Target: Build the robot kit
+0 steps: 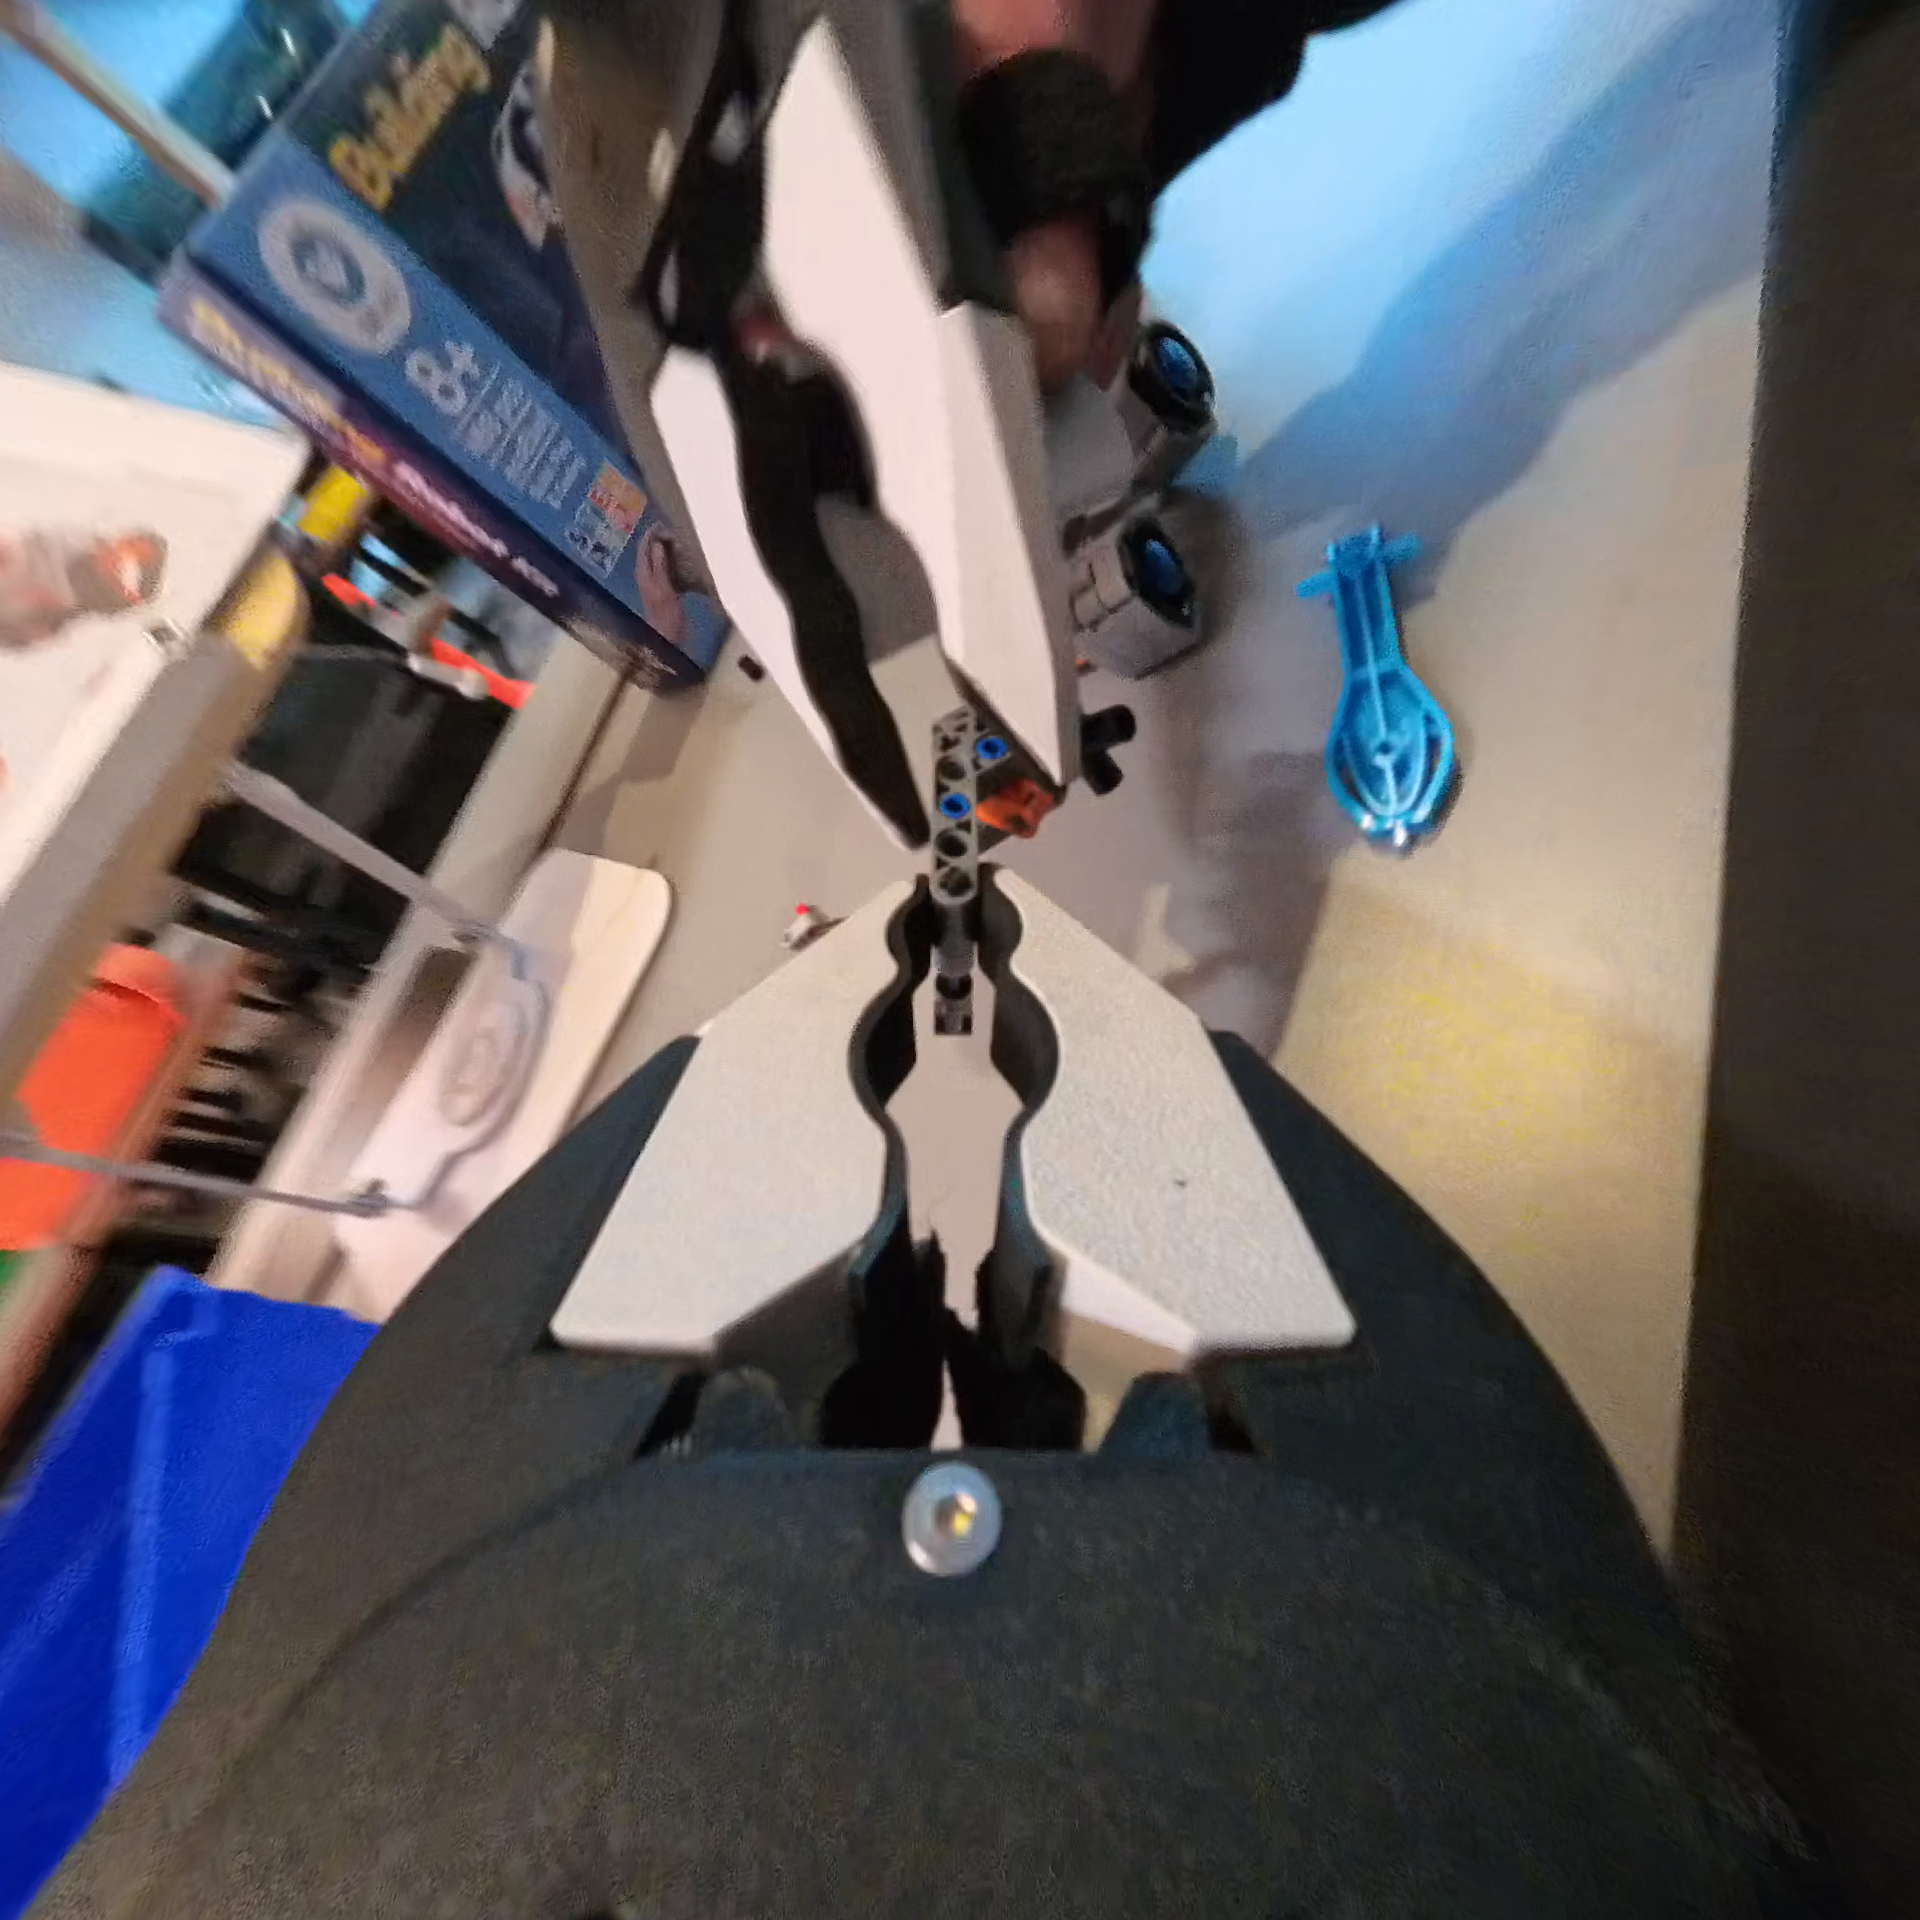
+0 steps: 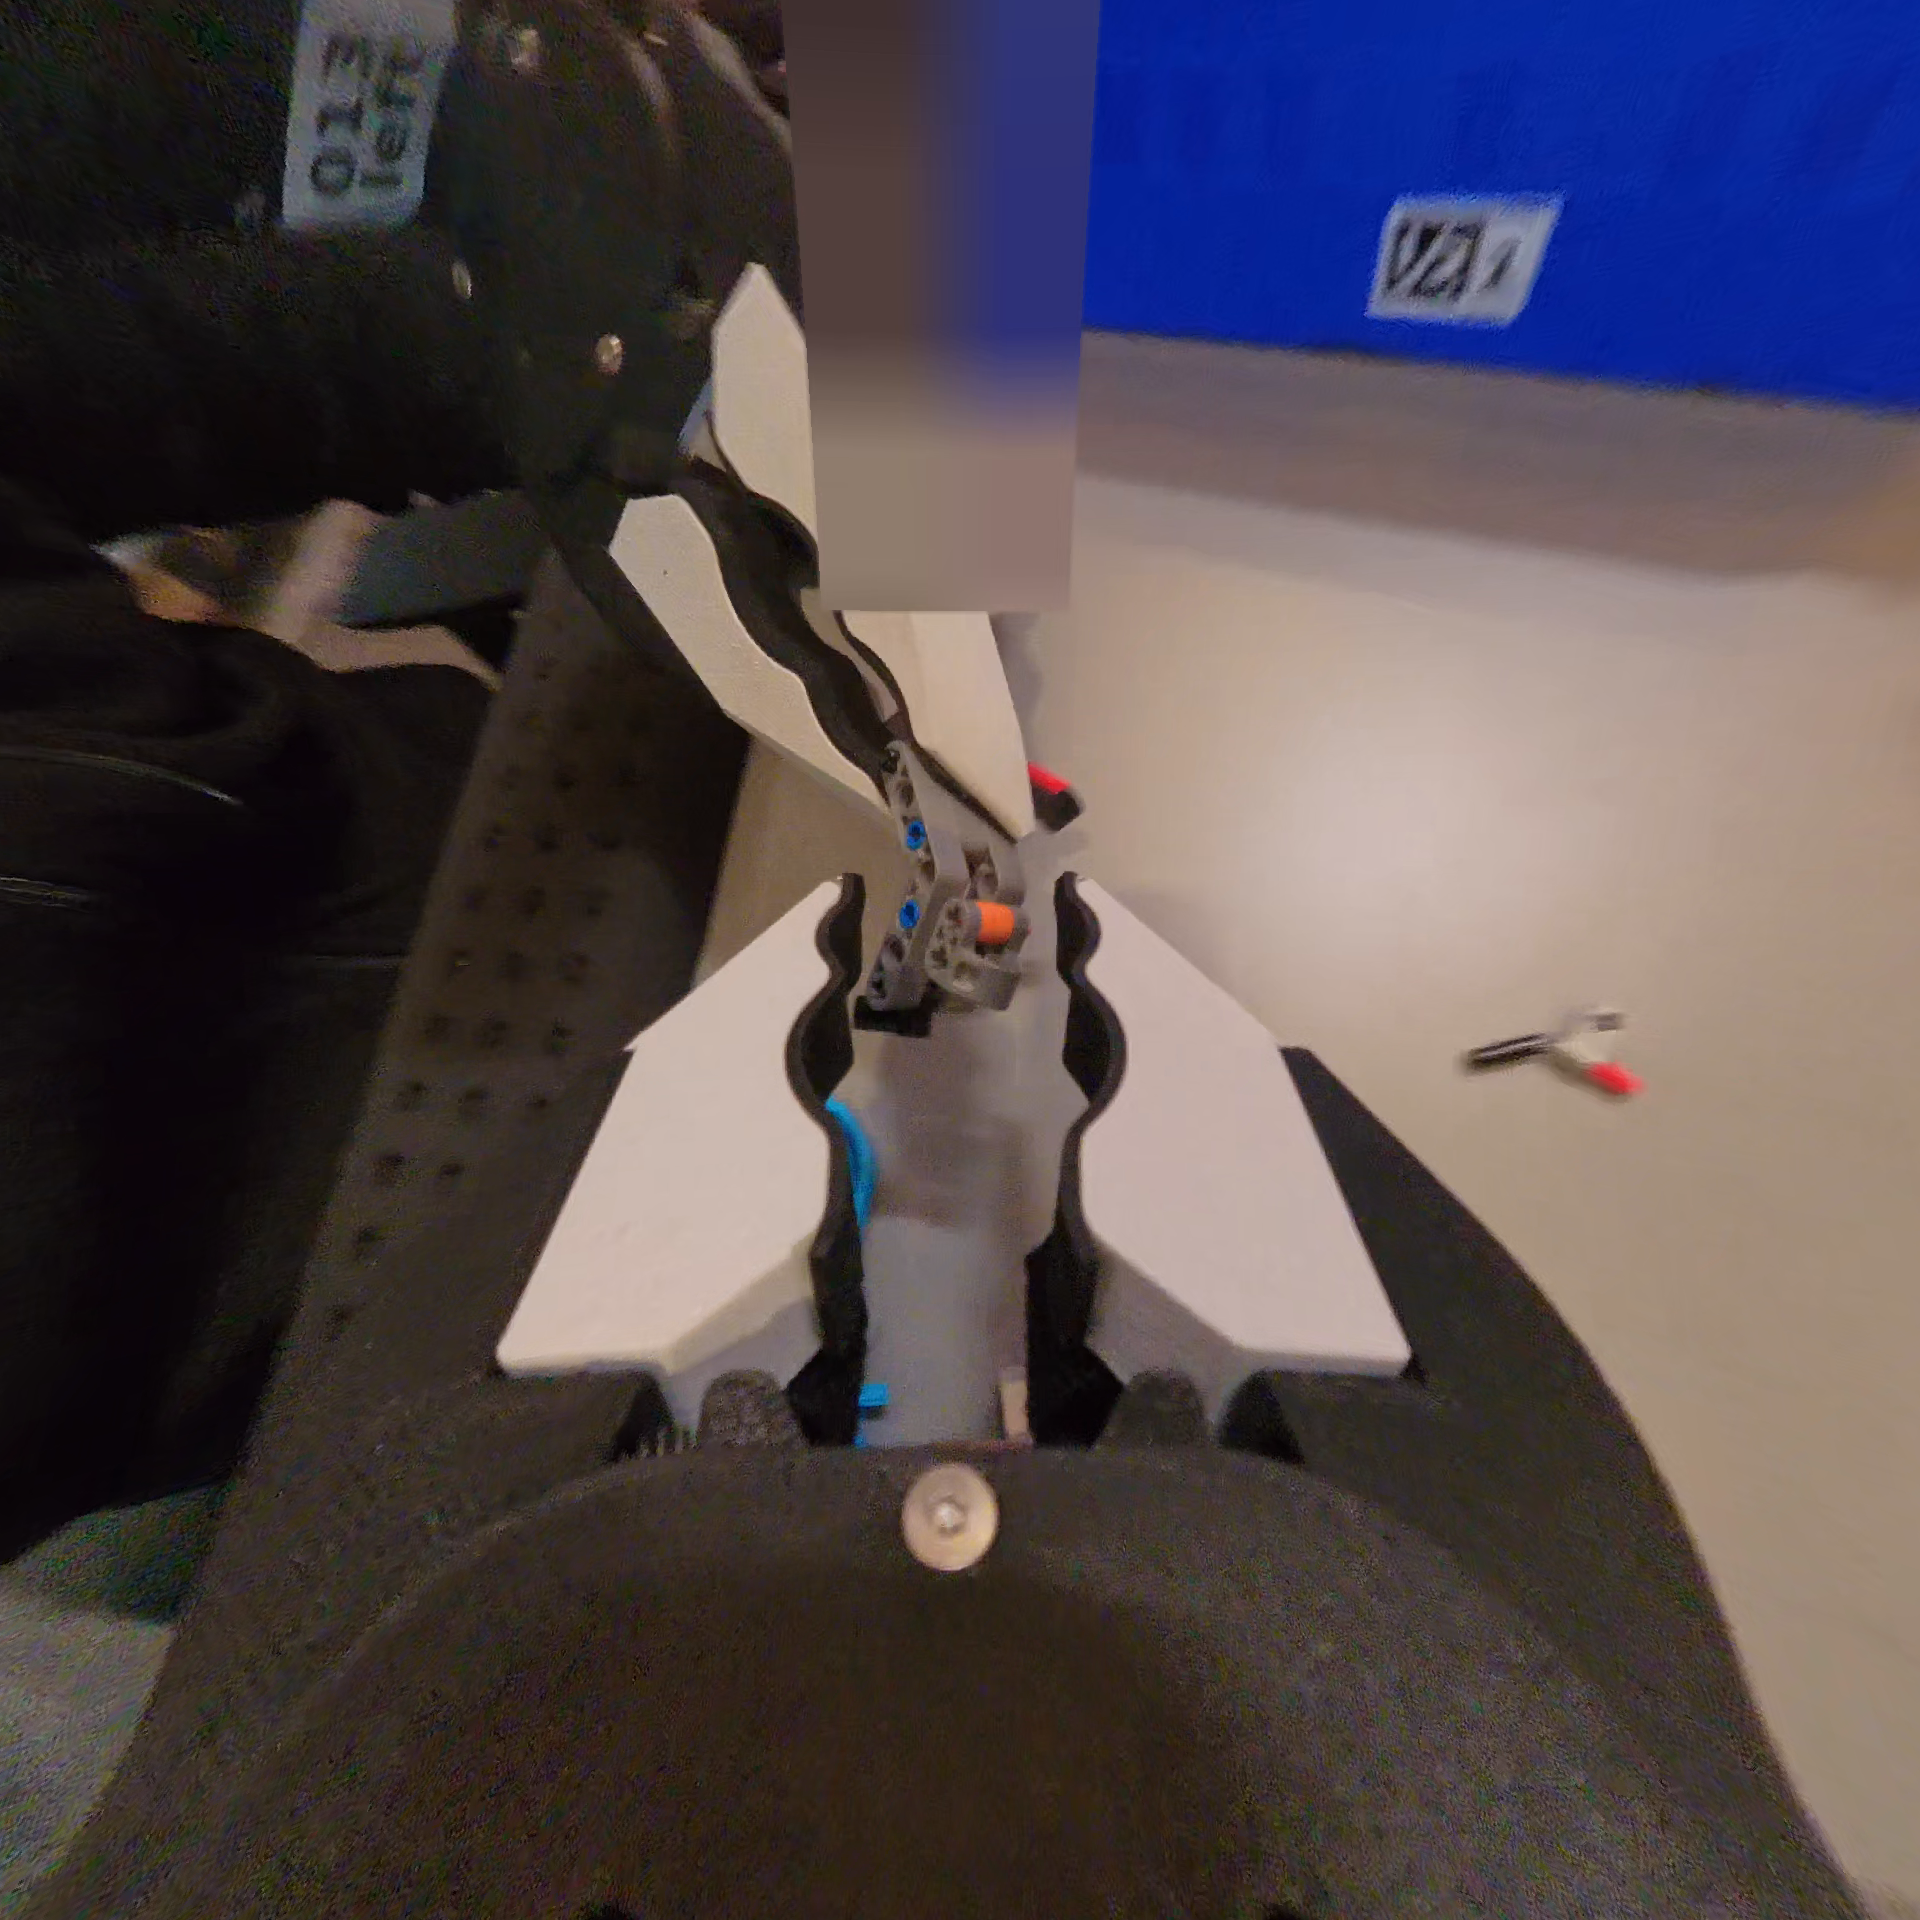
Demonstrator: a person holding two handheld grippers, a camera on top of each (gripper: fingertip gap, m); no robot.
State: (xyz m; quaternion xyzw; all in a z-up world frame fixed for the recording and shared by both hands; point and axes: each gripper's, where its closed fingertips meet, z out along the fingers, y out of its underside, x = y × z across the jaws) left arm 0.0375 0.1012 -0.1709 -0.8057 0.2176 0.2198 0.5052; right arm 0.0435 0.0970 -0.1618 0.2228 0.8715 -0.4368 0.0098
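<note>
My left gripper (image 1: 956, 894) is shut on the end of a grey perforated toy beam (image 1: 954, 821) with blue pins and an orange bush (image 1: 1016, 808). It holds the beam above the pale table (image 1: 1507, 987). In the right wrist view the left gripper (image 2: 935, 800) reaches in from the upper left with the same beam assembly (image 2: 925, 935). My right gripper (image 2: 956, 904) is open, its jaws on either side of the assembly, level with the orange bush (image 2: 994, 921). In the left wrist view the right gripper (image 1: 992, 810) comes down from above, held by a gloved hand (image 1: 1049, 177).
A translucent blue toy part (image 1: 1387, 707) and a grey piece with blue-hubbed wheels (image 1: 1143, 499) lie on the table. Blue boxes (image 1: 416, 343) stand at the left, a blue bin (image 1: 156, 1507) nearer. A small red, white and black part (image 2: 1558, 1049) lies right. A black perforated board (image 2: 468, 1039) runs along the left. The tips of both grippers are at nearly the same place.
</note>
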